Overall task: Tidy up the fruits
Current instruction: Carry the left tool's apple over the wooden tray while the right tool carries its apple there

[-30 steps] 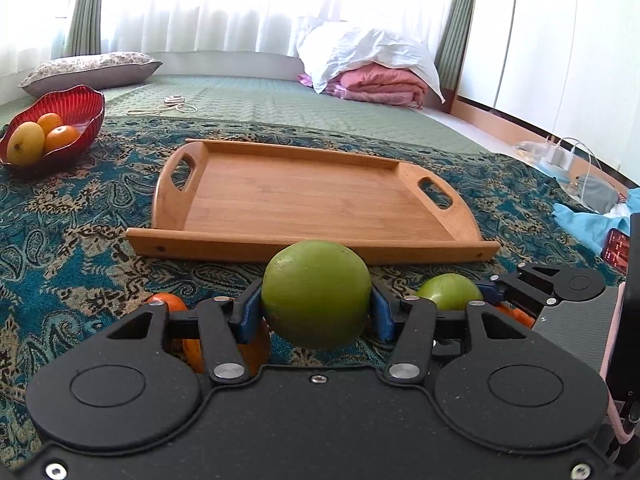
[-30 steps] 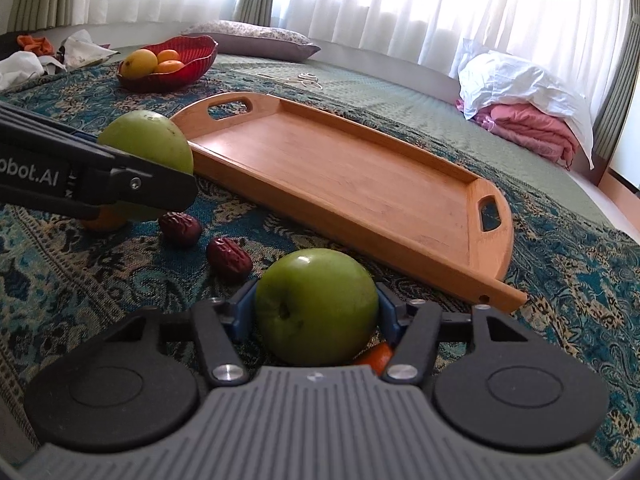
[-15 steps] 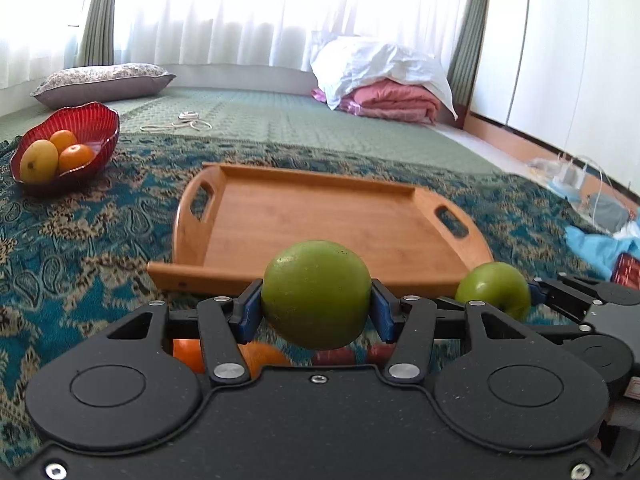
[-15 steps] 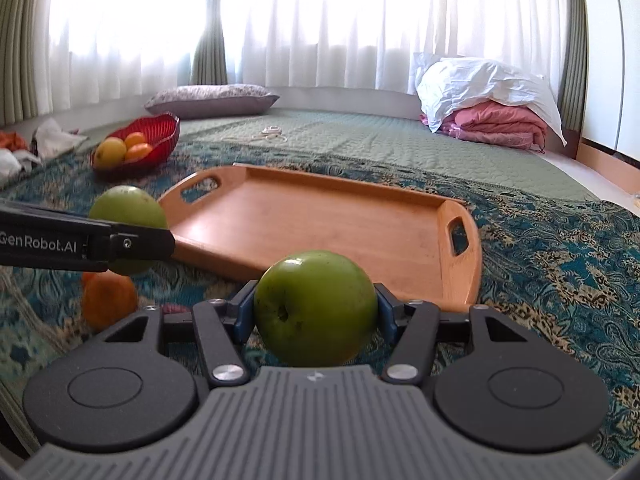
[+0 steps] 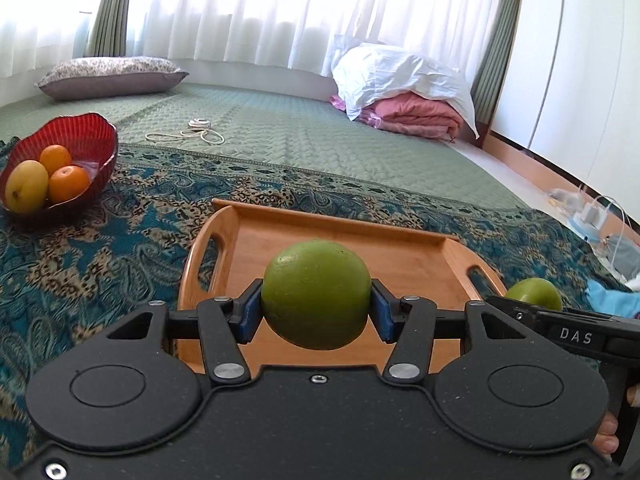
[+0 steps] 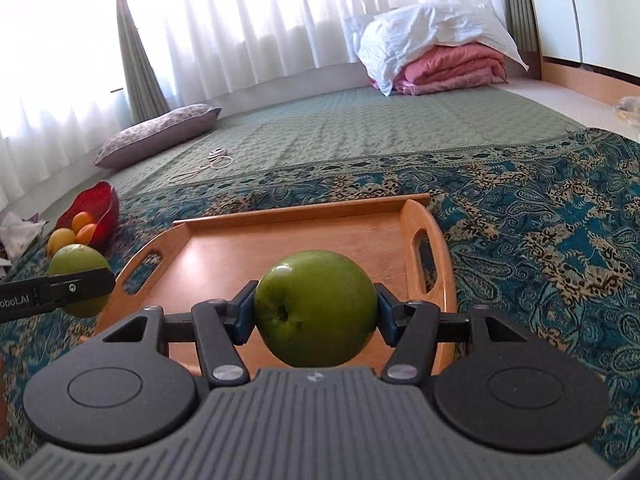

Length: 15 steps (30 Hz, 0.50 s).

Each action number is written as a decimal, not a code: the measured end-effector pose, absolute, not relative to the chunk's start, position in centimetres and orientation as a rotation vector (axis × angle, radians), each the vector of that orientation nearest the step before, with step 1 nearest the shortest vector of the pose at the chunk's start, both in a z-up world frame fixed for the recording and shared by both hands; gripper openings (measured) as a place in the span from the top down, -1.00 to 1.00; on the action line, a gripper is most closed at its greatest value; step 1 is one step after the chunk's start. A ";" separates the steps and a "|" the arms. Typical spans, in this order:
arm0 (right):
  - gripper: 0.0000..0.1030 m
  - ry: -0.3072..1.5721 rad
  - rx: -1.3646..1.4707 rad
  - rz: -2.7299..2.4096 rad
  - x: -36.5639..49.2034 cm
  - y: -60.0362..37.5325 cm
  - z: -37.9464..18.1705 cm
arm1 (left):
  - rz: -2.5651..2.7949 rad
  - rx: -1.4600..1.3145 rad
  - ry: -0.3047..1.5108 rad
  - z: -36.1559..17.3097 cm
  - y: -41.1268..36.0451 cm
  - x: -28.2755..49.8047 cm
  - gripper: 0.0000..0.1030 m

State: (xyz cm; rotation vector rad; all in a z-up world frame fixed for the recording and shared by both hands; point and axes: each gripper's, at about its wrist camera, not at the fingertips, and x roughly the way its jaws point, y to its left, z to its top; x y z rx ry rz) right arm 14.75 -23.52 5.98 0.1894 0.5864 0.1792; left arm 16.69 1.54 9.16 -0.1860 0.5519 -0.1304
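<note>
My left gripper (image 5: 316, 314) is shut on a green apple (image 5: 316, 294) and holds it above the near part of the wooden tray (image 5: 400, 256). My right gripper (image 6: 316, 312) is shut on a second green apple (image 6: 316, 308), also above the tray (image 6: 320, 240). In the left wrist view the right gripper's apple (image 5: 534, 294) shows at the right, over the tray's right handle. In the right wrist view the left gripper's apple (image 6: 78, 278) shows at the left, by the tray's left handle.
A red bowl (image 5: 86, 144) with oranges and a yellow fruit stands far left on the patterned blue cloth (image 5: 100, 248). A white cable (image 5: 196, 132), a pillow (image 5: 112, 76) and folded bedding (image 5: 408, 92) lie beyond. Chargers and cables (image 5: 592, 216) lie at the right.
Both grippers have risen and moved forward with their apples, from in front of the tray to above it. The fruits on the cloth near the tray's front have dropped out of view.
</note>
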 end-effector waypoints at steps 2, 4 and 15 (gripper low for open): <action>-0.20 0.600 0.192 0.169 16.0 -23.6 6.2 | -0.129 -0.201 0.568 9.1 1.7 18.3 0.00; -0.20 0.615 0.190 0.160 17.2 -23.6 6.3 | -0.127 -0.215 0.589 8.7 1.9 19.9 0.00; -0.20 0.714 0.184 0.129 21.4 -23.0 3.8 | -0.102 -0.196 0.680 5.9 1.7 25.6 0.00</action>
